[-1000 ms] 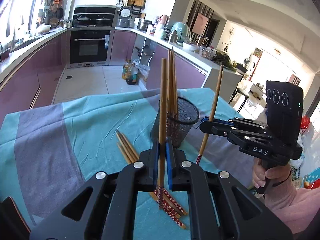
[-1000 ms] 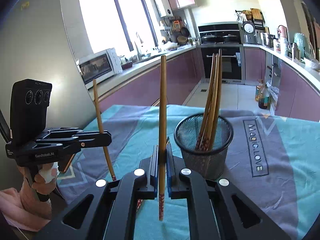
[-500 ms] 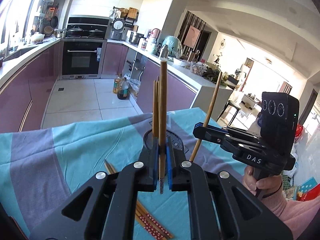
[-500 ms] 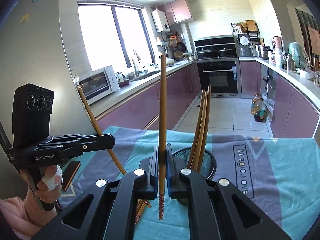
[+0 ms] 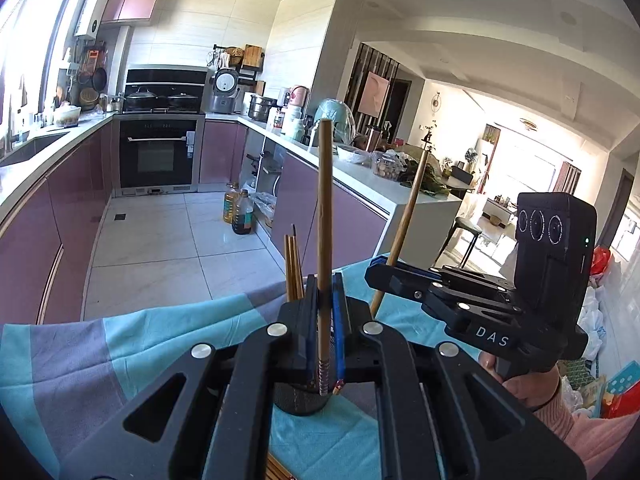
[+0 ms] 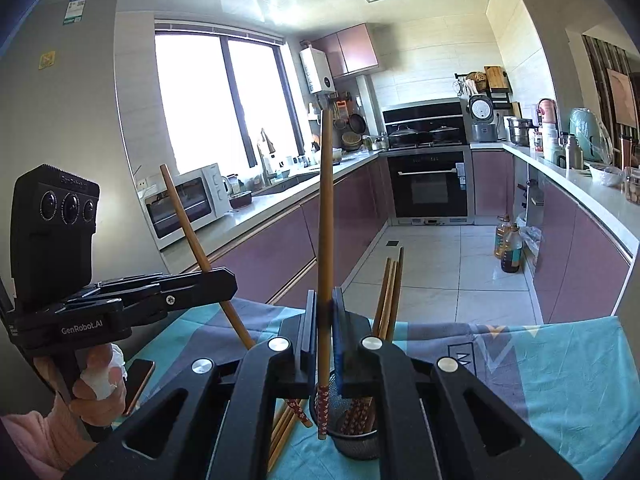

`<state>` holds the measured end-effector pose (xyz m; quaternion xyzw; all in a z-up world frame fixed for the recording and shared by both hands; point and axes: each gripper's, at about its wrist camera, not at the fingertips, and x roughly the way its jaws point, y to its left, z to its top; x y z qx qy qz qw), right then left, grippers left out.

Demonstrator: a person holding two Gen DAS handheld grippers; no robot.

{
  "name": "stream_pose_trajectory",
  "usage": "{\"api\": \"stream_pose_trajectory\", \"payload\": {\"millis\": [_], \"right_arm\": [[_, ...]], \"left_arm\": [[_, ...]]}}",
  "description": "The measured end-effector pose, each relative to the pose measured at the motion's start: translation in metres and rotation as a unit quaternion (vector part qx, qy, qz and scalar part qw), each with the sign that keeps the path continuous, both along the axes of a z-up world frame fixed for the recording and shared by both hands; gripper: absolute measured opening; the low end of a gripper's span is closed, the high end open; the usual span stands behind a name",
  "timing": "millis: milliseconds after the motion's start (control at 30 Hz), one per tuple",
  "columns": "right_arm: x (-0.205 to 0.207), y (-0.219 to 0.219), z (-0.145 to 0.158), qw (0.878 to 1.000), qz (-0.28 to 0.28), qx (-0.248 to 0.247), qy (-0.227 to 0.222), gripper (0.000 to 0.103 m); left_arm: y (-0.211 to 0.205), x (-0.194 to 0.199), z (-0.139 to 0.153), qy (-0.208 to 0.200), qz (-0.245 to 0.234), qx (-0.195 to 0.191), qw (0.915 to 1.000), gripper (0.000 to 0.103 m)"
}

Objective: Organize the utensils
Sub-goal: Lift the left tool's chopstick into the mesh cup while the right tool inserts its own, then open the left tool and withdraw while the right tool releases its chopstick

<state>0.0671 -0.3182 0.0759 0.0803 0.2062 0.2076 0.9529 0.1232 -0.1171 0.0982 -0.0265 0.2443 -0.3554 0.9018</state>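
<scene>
My left gripper [image 5: 323, 312] is shut on an upright wooden chopstick [image 5: 324, 216], its patterned tip just over the black mesh holder [image 5: 300, 398] below the jaws. My right gripper [image 6: 325, 320] is shut on another upright chopstick [image 6: 325, 216], its red patterned tip at the rim of the mesh holder [image 6: 356, 440]. Several chopsticks [image 6: 390, 292] stand in the holder. Each gripper shows in the other's view, the right one [image 5: 380, 276] and the left one [image 6: 224, 280], each holding its tilted chopstick.
Loose chopsticks [image 6: 286, 428] lie on the teal and grey tablecloth [image 6: 560, 368] left of the holder. A phone [image 6: 138, 380] lies near the left hand. Kitchen counters and an oven [image 5: 156, 156] stand beyond the table's far edge.
Both grippers rose and moved in over the mesh holder with their chopsticks. The holder now sits right under both sets of jaws. Both stay shut.
</scene>
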Motion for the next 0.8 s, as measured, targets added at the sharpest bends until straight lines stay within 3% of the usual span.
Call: {"api": "stream_pose_trajectory", "payload": {"millis": [400,800], "right_arm": [[0.025,0.003,-0.019,0.999,-0.026,-0.007,0.021,0.006],[0.035,0.012,-0.046,0.997,-0.015,-0.014,0.070,0.006]], "left_arm": [[-0.023,0.020,-0.013,0.013,0.017,0.041,0.9989,0.007],[-0.042,0.023,-0.038,0.034,-0.003,0.085,0.9958,0.007]]}}
